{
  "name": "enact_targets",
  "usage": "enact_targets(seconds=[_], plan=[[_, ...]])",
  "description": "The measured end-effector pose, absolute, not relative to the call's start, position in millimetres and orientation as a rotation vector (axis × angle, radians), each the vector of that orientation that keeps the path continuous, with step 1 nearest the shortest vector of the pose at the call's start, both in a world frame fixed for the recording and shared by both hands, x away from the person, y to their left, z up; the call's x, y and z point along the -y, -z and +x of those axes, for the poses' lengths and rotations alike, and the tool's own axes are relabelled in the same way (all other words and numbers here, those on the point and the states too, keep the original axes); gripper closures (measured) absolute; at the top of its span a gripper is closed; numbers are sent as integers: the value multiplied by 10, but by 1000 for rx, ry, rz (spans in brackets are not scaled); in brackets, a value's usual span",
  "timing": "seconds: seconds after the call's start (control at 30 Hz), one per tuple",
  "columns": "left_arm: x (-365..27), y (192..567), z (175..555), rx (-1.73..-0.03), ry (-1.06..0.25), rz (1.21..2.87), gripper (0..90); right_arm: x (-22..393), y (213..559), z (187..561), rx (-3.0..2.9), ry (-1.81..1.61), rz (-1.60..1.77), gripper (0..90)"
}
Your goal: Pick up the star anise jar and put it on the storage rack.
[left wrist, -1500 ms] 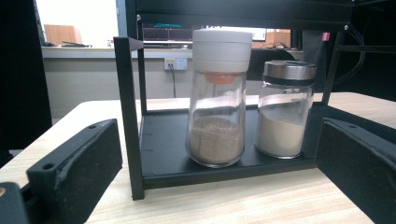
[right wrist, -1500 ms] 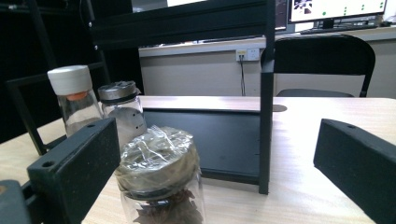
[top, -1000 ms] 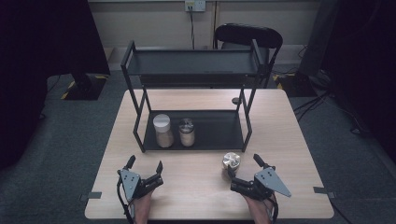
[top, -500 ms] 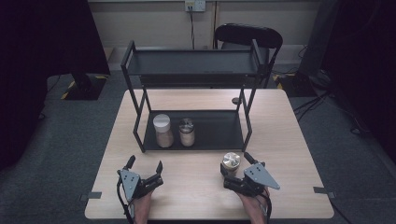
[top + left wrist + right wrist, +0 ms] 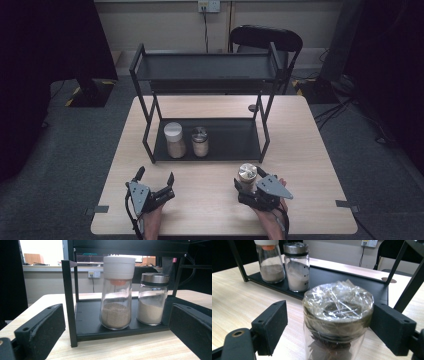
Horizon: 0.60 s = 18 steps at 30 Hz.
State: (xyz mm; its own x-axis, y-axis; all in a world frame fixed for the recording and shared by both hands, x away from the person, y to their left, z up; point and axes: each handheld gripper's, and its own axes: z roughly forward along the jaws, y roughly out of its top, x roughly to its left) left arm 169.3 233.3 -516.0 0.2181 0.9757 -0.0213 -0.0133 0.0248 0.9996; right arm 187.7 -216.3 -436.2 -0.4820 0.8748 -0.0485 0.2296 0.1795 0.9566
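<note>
The right gripper (image 5: 329, 327) has just been closing around the wrapped jar (image 5: 337, 315); its left pad stands clear. The left gripper (image 5: 155, 180) rests open.

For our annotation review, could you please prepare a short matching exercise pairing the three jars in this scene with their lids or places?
Things:
1. plastic-wrapped jar
2. white-capped jar
3. steel-lidded jar

Descriptions:
A. on the rack's lower shelf, pale powder inside
B. on the table, between the right gripper jaws
C. on the lower shelf, brownish powder inside

Pairs: 1-B, 2-C, 3-A
</note>
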Motion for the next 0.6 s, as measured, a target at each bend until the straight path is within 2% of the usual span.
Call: enact_targets(seconds=[0.6], plan=[[-2334,5157,1694,-1047,-1036,1278,2,2166,4366,1959,-1894,-1274,1071,239]])
